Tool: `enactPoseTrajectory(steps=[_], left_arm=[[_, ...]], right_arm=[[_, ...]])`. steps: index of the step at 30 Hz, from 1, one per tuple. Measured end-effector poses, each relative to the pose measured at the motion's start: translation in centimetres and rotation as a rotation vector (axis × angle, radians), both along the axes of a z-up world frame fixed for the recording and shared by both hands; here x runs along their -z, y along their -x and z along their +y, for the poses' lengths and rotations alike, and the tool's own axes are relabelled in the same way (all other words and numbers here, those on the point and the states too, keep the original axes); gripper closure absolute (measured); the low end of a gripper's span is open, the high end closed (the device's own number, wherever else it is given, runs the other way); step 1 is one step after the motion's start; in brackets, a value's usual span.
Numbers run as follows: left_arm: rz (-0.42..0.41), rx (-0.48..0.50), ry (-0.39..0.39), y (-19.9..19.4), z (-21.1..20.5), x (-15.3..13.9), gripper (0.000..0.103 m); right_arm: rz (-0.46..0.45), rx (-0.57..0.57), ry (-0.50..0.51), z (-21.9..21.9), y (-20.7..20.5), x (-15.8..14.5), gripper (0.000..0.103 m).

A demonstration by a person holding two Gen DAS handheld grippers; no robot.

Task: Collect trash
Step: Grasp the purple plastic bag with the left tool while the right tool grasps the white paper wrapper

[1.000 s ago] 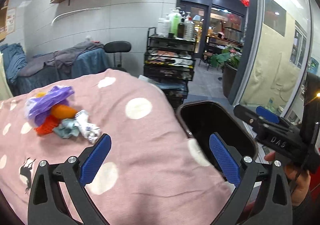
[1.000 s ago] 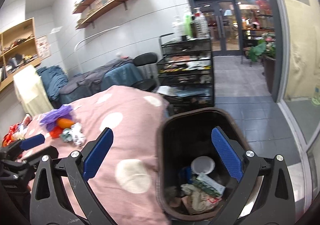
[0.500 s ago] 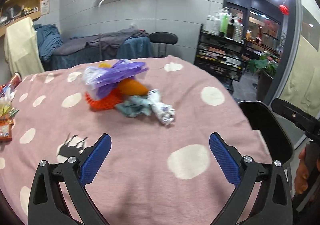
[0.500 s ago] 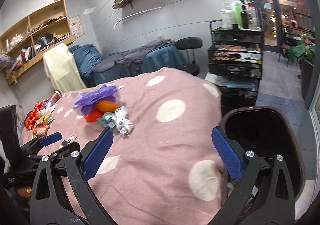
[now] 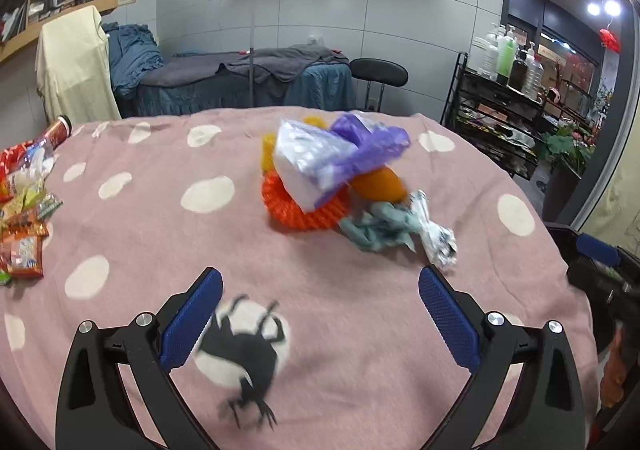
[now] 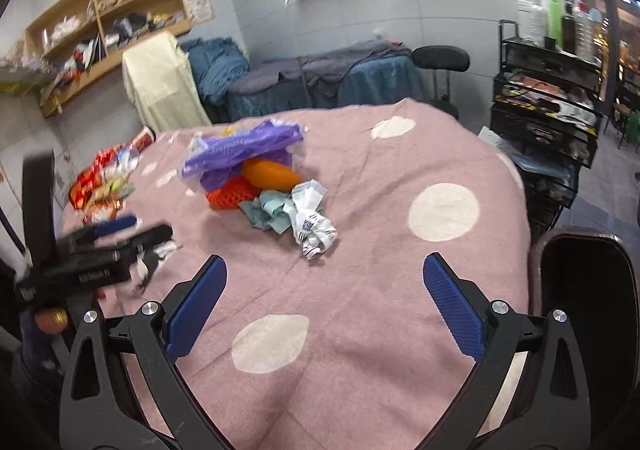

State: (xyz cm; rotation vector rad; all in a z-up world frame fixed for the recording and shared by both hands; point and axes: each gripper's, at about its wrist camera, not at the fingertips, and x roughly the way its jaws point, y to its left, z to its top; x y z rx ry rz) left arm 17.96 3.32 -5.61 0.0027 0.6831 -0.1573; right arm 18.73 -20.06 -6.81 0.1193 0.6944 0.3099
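A heap of trash lies mid-table on the pink dotted cloth: a purple-and-silver plastic bag, an orange net, an orange oval piece, a teal crumpled rag and a crumpled white wrapper. The same heap shows in the right wrist view, with the bag and wrapper. My left gripper is open and empty, short of the heap. My right gripper is open and empty too, nearer the wrapper. The dark trash bin stands at the table's right edge.
Snack packets lie along the table's left edge, with a red can behind them. A black wire rack with bottles stands at the right. A draped couch and a black stool are behind the table.
Both grippers swung left from over the bin toward the trash heap, which is now larger and centred in both views. The bin slid to the right edge. Both stayed open.
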Motion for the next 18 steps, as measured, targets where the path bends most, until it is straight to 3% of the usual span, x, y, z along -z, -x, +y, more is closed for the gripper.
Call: enactPoseTrajectory(steps=[4, 8, 12, 13, 16, 18], left_arm=[[-0.014, 0.012, -0.017, -2.8, 0.0, -1.1, 0.006], [-0.026, 0.028, -0.064, -5.4, -0.9, -1.4, 0.006], [-0.033, 0.052, -0.11, -7.1, -1.9, -1.3, 0.006], [-0.036, 0.048, -0.123, -7.5, -2.0, -1.2, 0.008], [-0.023, 0.055, -0.134, -8.4, -2.3, -0.9, 0.028], [-0.022, 0.045, -0.147, -8.5, -2.4, -0.7, 0.036]], right_arm=[[0.047, -0.064, 0.08, 2.2, -2.5, 1.1, 0.007], [0.093, -0.124, 0.161, 4.1, -5.0, 2.1, 0.018], [0.134, -0.155, 0.231, 5.3, -7.5, 2.9, 0.021], [0.144, -0.159, 0.244, 5.6, -8.1, 3.1, 0.024], [0.202, -0.181, 0.259, 6.3, -10.4, 4.2, 0.029], [0.237, -0.187, 0.263, 6.6, -11.7, 4.9, 0.039]])
